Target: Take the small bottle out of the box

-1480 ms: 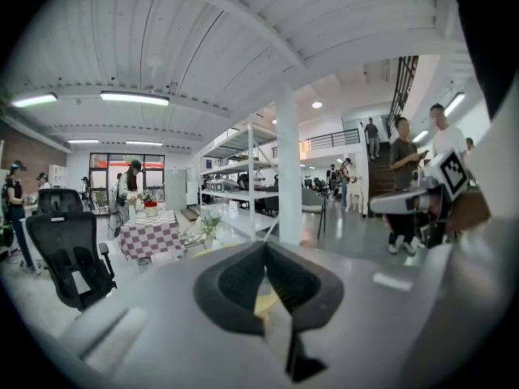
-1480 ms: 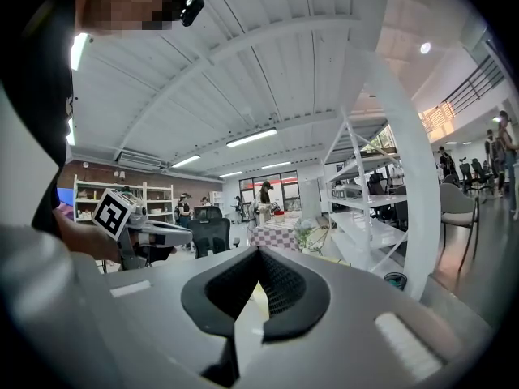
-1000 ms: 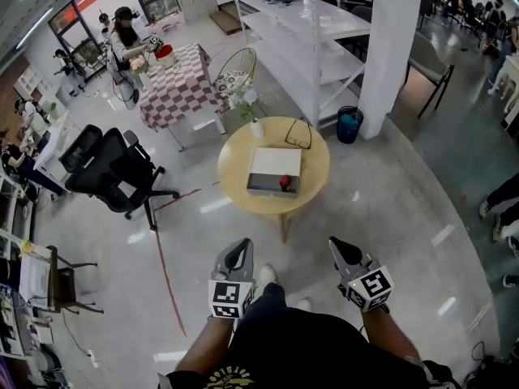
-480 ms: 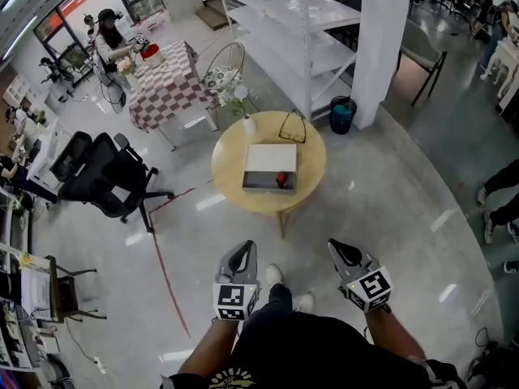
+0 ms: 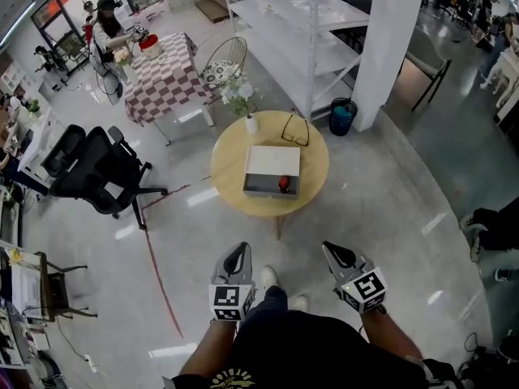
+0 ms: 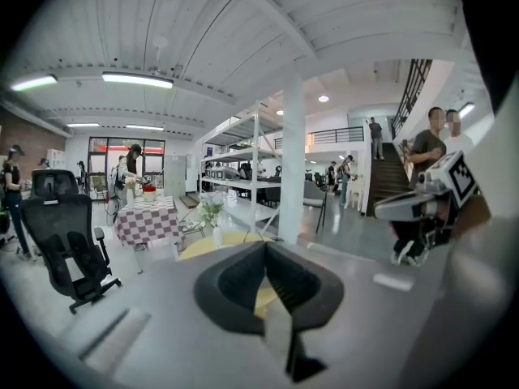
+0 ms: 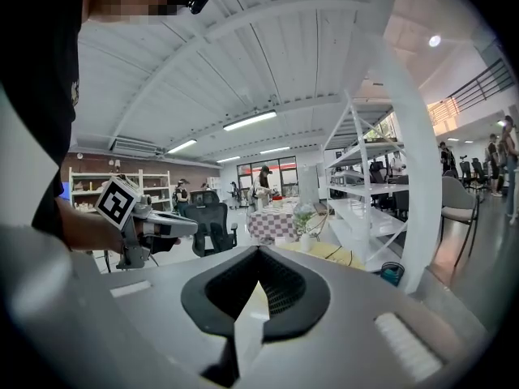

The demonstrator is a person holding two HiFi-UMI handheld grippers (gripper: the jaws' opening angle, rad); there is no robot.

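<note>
1. Left gripper: low in the frame, left of centre; jaws pressed together, nothing between them
2. Right gripper: low in the frame, right of centre; jaws fully closed, nothing held
3. Box: white, at the centre of the round wooden table, mid-frame
4. Small bottle: red, inside the box near its lower right corner; well apart from both grippers
5. Glasses and flower vase: on the table's upper part, above the box
</note>
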